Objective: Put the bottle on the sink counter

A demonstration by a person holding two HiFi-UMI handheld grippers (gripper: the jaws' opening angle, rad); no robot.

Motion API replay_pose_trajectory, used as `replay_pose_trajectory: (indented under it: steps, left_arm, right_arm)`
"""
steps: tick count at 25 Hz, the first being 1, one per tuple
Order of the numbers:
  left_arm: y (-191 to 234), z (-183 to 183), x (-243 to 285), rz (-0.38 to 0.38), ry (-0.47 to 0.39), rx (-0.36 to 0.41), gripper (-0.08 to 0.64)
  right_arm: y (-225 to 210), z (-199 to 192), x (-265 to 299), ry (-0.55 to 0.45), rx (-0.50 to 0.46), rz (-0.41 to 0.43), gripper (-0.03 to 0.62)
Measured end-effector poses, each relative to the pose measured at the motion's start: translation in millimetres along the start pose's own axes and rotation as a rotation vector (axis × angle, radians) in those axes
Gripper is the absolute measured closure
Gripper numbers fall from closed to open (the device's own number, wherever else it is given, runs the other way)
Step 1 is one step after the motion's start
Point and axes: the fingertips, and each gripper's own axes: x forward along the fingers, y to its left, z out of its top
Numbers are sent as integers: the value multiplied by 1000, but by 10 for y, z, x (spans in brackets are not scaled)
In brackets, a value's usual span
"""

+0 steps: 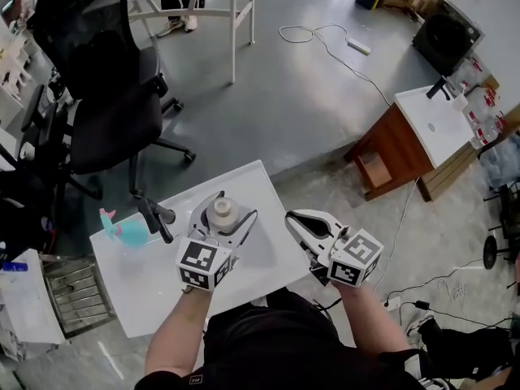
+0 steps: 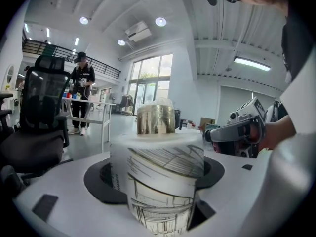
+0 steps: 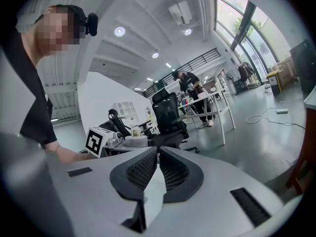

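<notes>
Head view: the left gripper [image 1: 227, 222] is clenched around the bottle [image 1: 222, 210], cap up, over the near white table [image 1: 138, 283]. Holding it upright probably lets it be set down standing. The right gripper [image 1: 302, 222] hangs just beside it, carrying nothing. A white sink counter [image 1: 435, 128] on a wooden cabinet [image 1: 398, 149] stands well apart at upper right. That looks like the goal, so the carry seems barely begun.

Left gripper view: the 2 jaws press on either side of the bottle's white, line-drawn body [image 2: 163, 181], below the gold cap [image 2: 156, 118]. Gripping the wide body rather than the cap likely gives a steadier hold.

Right gripper view: the 2 ribbed jaws meet at the tips with nothing between them. This gripper is closed and idle, probably kept clear because 1 gripper suffices here.
</notes>
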Motion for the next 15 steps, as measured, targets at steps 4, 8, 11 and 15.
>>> replay_pose_trajectory:
  steps: [4, 8, 11, 15]
  left_arm:
    - [111, -191, 285, 8, 26, -14, 227]
    - [168, -397, 579, 2, 48, -33, 227]
    - [201, -546, 802, 1, 63, -38, 227]
    - [244, -714, 1037, 2, 83, -46, 227]
  right_arm:
    - [-190, -129, 43, 20, 24, 0, 575]
    - [-360, -305, 103, 54, 46, 4, 575]
    - [-483, -415, 124, 67, 60, 17, 575]
    - [-640, -527, 115, 95, 74, 17, 575]
